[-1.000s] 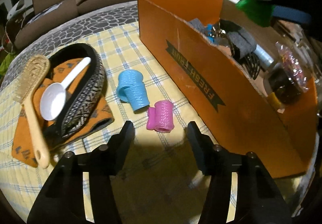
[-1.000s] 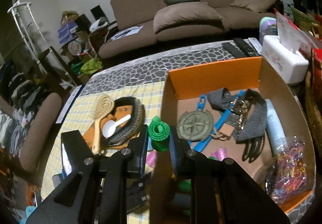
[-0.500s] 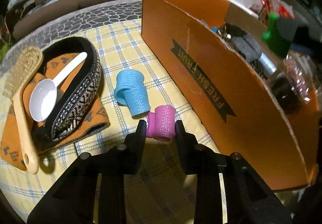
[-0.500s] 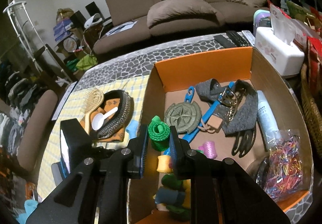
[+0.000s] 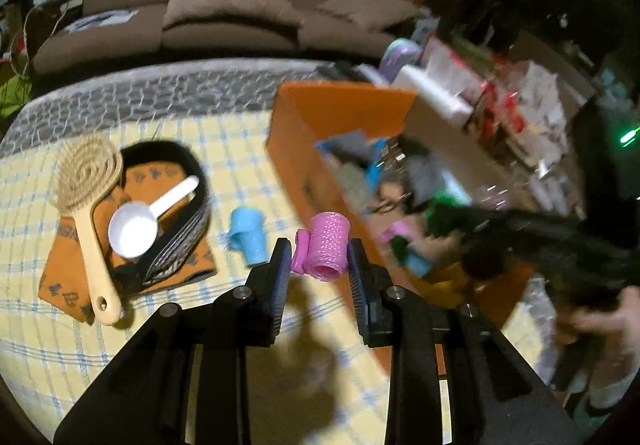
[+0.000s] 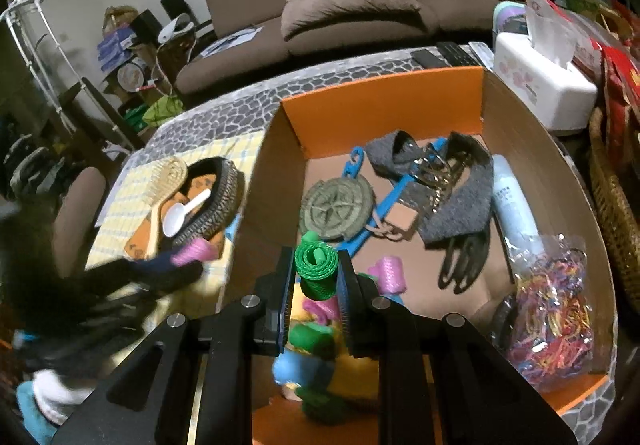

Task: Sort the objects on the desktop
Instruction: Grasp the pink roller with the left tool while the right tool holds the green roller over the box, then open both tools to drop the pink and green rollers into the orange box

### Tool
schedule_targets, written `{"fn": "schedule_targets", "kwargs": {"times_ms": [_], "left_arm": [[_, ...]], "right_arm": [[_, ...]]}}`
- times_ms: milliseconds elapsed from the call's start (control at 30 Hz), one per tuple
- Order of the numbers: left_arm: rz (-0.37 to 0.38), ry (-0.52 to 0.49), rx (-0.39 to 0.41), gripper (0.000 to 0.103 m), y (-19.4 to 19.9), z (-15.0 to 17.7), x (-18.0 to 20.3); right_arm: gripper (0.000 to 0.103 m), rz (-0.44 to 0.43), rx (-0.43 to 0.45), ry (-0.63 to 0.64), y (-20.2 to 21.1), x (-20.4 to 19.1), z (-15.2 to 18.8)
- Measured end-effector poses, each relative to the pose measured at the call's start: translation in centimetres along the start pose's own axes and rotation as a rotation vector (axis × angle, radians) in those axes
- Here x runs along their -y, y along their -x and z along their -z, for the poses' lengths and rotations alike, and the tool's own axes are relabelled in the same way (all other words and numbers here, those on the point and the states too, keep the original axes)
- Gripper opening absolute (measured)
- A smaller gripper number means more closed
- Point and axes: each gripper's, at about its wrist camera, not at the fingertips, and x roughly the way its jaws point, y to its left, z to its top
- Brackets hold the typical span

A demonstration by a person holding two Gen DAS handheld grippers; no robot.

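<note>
My left gripper (image 5: 318, 261) is shut on a pink hair roller (image 5: 325, 248) and holds it in the air above the yellow checked cloth (image 5: 168, 325), its shadow falling below. A blue roller (image 5: 248, 237) lies on that cloth just to the left. My right gripper (image 6: 316, 271) is shut on a green roller (image 6: 316, 265) over the near left corner of the orange cardboard box (image 6: 380, 101), above a heap of several coloured rollers (image 6: 320, 349). In the right wrist view the left gripper (image 6: 160, 277) is a dark blur with the pink roller (image 6: 192, 251).
On the cloth lie a wooden hairbrush (image 5: 86, 205), a white scoop (image 5: 134, 231) and a patterned headband (image 5: 184, 229) on an orange cloth. The box holds a round compass plaque (image 6: 338, 211), grey band, claw clip (image 6: 460, 257), white bottle and a bag of elastics (image 6: 548, 309). Tissue box (image 6: 540, 85) behind.
The left jaws closed on the pink roller and lifted it off the cloth. The right gripper carried the green roller further over the box and a little lower.
</note>
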Motion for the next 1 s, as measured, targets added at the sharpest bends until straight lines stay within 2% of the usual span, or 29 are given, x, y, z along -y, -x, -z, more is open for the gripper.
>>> {"fn": "schedule_targets", "kwargs": {"times_ms": [200,467,600,800,1000], "left_arm": [[0.054,-0.063,0.013,0.027,0.9,-0.8,3.6],[0.062,-0.104,-0.025,0.027,-1.2,0.3,5.6],[0.074,-0.123,-0.031,0.027,-1.7,0.6,6.6],[0.056,-0.167,-0.053,0.027,-2.7,1.4,7.9],[0.036,-0.177,-0.06,0.028,-3.1,1.7,7.8]], "right_arm": [[0.02,0.01,-0.054,0.022,-0.4,0.9,1.0],[0.02,0.015,-0.118,0.03,-1.5,1.3,2.0],[0.02,-0.008,-0.134,-0.009,-1.8,2.1,2.3],[0.025,-0.04,-0.109,-0.067,-1.0,3.0,2.0],[0.027,-0.023,-0.069,-0.082,-0.1,3.0,1.5]]}}
